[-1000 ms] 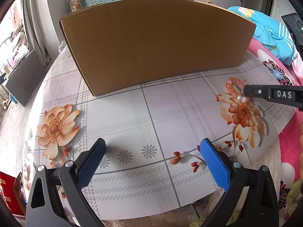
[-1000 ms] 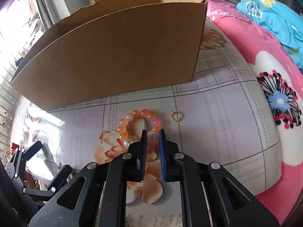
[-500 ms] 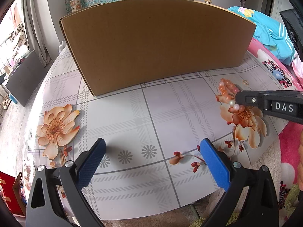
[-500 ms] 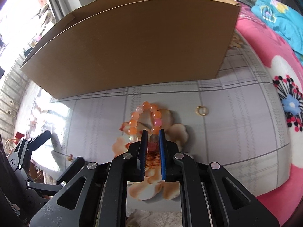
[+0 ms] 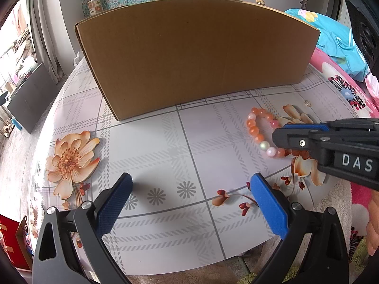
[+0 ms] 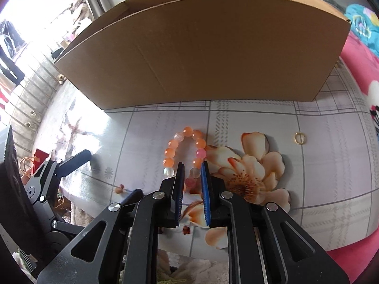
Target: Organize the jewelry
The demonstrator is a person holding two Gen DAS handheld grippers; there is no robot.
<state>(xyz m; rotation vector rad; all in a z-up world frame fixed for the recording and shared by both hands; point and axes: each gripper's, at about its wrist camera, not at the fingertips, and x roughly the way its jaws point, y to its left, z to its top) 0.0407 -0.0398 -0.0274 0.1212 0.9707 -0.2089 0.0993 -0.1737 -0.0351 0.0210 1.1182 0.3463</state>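
An orange and pink bead bracelet lies as a loop on the flower-print table, in front of a tall cardboard box. My right gripper points down at the loop's near end. Its jaws are opening, and two beads sit between the blue pads with a gap on each side. A small gold ring rests on the table to the right of the bracelet. My left gripper hovers wide open over bare tabletop to the left, holding nothing.
The box wall hides its inside from both views. A pink flowered blanket and blue cloth lie off the table's right edge. A fluffy rug shows below the near edge. A person's hand is at the far right.
The right gripper slid left across the table, dragging the bracelet off the printed flower toward the middle. Its jaws have widened slightly. The left gripper stayed still.
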